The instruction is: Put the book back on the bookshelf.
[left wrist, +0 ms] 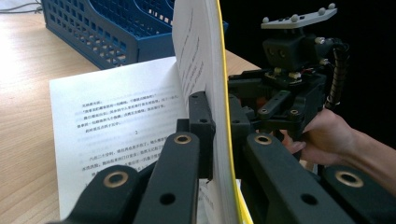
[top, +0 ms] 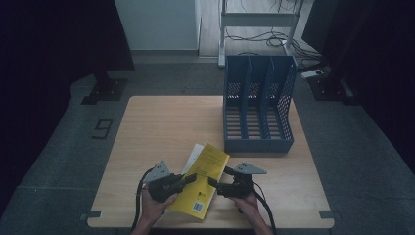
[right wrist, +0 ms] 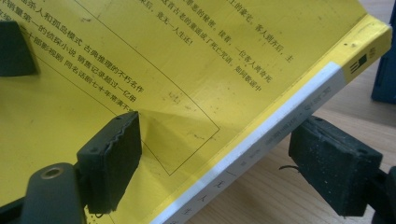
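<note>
1. Yellow book (top: 203,180) at surface (top: 161,127) front edge; left tongs (left wrist: 219,135) clamp its cover and pages.
2. Right tongs (right wrist: 224,154) wide, straddling spine, not pressing.
3. Next, likely: right tongs close on spine; file rack (top: 258,105) behind looks like the destination.

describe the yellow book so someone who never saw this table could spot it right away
On the light wooden table, look at the near edge, in front of the blue plastic three-slot file rack. The yellow paperback book lies there partly open between two black grippers, the only bright yellow thing, with white pages fanned to its left.
</note>
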Available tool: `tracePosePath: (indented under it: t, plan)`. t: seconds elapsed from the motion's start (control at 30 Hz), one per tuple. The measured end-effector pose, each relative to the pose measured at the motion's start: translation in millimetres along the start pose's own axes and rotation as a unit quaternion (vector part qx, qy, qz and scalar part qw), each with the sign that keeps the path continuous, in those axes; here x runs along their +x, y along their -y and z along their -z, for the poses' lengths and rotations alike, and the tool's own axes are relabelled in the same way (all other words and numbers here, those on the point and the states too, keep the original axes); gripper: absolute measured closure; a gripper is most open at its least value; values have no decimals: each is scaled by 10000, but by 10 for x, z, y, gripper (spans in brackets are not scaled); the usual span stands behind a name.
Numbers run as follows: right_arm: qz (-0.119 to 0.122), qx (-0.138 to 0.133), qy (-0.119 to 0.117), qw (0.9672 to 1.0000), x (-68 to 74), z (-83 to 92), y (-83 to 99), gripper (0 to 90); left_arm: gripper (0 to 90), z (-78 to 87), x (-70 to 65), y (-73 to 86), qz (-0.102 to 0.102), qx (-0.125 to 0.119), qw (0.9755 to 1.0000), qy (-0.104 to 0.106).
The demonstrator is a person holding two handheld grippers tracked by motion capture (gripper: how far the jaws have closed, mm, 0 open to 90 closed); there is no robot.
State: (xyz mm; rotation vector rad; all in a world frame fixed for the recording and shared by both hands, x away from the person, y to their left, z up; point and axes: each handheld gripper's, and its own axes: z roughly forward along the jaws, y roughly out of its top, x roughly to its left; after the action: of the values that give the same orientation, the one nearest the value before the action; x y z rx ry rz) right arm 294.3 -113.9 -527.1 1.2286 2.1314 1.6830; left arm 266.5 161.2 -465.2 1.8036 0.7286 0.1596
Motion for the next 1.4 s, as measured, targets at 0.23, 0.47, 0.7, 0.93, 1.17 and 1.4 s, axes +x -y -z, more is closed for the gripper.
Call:
tracePosePath:
  t: [0.23, 0.47, 0.7, 0.93, 1.17, 1.4]
  plan:
    - [369, -277, 281, 9985, 103, 71, -32, 186, 862, 48, 5, -14, -58, 18, 10000, 28]
    - [392, -350, 268, 9983, 77, 115, -37, 254, 862, 52, 24, -8, -40, 72, 10000, 11]
    - [490, -436, 323, 9973, 91, 128, -34, 280, 861, 59, 61, 6, 49, 85, 10000, -19]
    - [490, -471, 332, 9971, 77, 152, -33, 341, 861, 52, 110, 26, 116, 138, 9998, -96]
    - [593, -578, 392, 9958, 93, 193, -53, 403, 860, 42, 150, 45, 149, 190, 9996, -149]
    - [737, -726, 182, 9945, 133, 265, -104, 434, 859, 26, 202, 79, 253, 252, 9993, -148]
